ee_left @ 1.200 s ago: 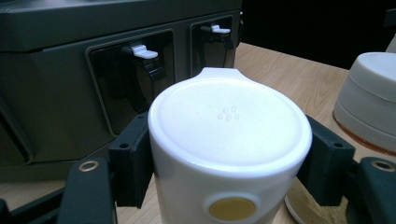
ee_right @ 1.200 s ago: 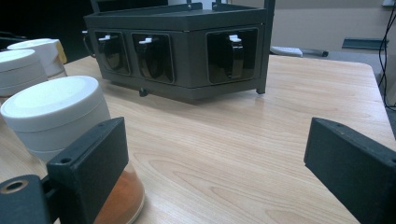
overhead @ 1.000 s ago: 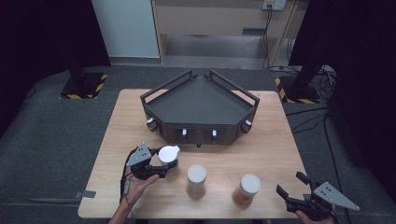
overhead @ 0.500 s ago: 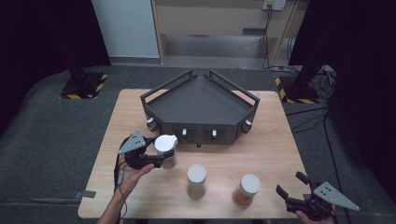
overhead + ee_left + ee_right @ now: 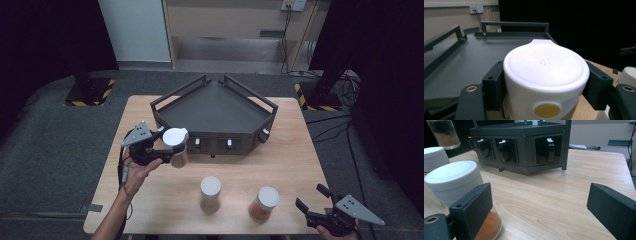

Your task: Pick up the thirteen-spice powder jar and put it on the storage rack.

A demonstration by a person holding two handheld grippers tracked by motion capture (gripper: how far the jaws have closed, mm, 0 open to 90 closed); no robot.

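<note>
High view: spice jar in transit, one of three.
I had the left gripper [image 5: 167, 150] clamped on a white-lidded jar [image 5: 176, 146], lifted beside the dark rack [image 5: 215, 107]; two jars [image 5: 210, 194] waited on the table [image 5: 290, 160]; right gripper [image 5: 312, 202] sat apart, empty.

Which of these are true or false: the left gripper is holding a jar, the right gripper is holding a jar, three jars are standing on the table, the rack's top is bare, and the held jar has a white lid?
1. The left gripper is holding a jar. True.
2. The right gripper is holding a jar. False: its jaws stand open with nothing between them, beside the orange-filled jar.
3. Three jars stand on the table. False: two stand there, the orange-filled jar and the brown-filled jar; the third is lifted.
4. The top of the dark rack is bare. True.
5. The held jar has a white lid. True.
</note>
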